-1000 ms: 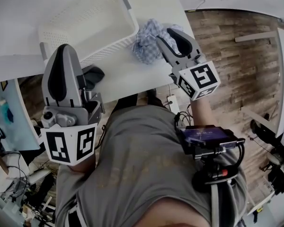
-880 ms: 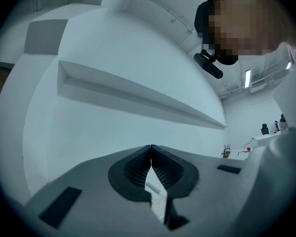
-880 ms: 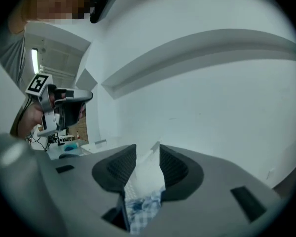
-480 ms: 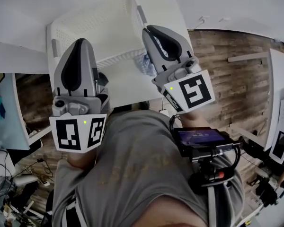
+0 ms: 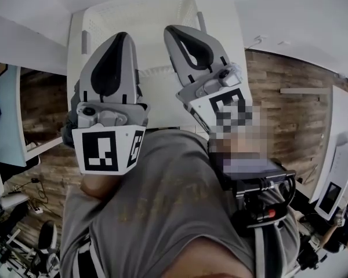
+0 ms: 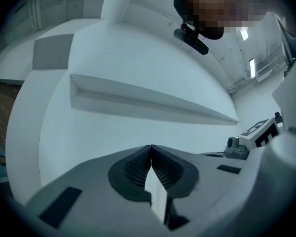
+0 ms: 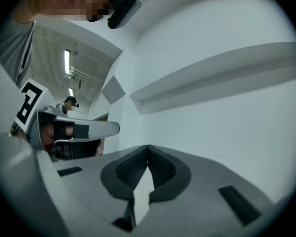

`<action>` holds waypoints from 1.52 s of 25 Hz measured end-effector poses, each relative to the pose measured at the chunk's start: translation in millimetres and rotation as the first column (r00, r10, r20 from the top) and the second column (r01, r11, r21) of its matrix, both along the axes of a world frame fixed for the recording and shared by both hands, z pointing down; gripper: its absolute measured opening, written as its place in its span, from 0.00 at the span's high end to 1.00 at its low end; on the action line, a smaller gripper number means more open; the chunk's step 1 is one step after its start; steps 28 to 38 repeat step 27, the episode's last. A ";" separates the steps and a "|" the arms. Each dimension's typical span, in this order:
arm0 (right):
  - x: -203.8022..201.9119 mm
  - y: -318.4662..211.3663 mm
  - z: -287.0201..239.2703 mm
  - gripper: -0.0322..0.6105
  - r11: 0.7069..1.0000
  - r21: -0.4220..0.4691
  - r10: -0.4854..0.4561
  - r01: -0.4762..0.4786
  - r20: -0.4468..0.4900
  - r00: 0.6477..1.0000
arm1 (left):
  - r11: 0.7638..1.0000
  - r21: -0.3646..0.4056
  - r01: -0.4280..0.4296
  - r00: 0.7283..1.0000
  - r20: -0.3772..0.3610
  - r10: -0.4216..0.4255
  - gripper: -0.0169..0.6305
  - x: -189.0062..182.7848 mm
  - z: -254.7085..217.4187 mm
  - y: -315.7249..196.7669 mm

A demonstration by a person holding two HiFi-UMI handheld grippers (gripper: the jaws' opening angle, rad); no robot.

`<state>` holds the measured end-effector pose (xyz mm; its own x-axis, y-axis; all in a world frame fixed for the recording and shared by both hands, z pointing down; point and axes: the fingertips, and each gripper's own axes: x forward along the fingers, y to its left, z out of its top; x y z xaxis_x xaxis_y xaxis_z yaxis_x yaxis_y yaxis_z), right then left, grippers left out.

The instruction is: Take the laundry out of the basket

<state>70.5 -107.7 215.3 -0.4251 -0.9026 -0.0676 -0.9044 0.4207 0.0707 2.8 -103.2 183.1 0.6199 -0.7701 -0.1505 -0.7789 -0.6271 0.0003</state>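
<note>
The white perforated basket (image 5: 145, 13) stands on the white table (image 5: 162, 100) at the top of the head view; the part of its inside that shows holds nothing. No laundry shows in any view. Both grippers are raised in front of the person's chest, above the table's near edge. The left gripper (image 5: 120, 35) is shut and empty, its tips meeting (image 6: 151, 146) against a bare white wall. The right gripper (image 5: 173, 28) is closing, its tips touching (image 7: 147, 146) with nothing between them. Each gripper view looks up at the wall and ceiling.
The person's grey shirt (image 5: 162, 213) fills the lower head view, with a black device (image 5: 258, 184) at the waist. Wooden floor (image 5: 284, 114) lies to the right of the table. A desk with clutter (image 5: 6, 155) stands at the left. A wall ledge (image 6: 148, 100) runs across both gripper views.
Both grippers have lifted and drawn back toward the body. The right gripper came away from the blue checked cloth beside the basket and its jaws closed. The cloth is now out of sight.
</note>
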 end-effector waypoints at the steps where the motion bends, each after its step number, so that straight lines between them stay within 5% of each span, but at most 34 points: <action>1: -3.1 -2.2 -1.1 0.94 1.000 0.006 -0.010 0.010 0.000 1.000 | 1.000 0.001 0.009 1.000 0.000 -0.009 0.96 -3.1 0.2 -2.0; 38: -4.3 -16.3 -4.4 0.94 0.999 0.021 -0.043 0.043 0.022 0.999 | 0.999 -0.025 0.036 0.999 0.002 -0.036 0.96 -6.0 9.4 -18.3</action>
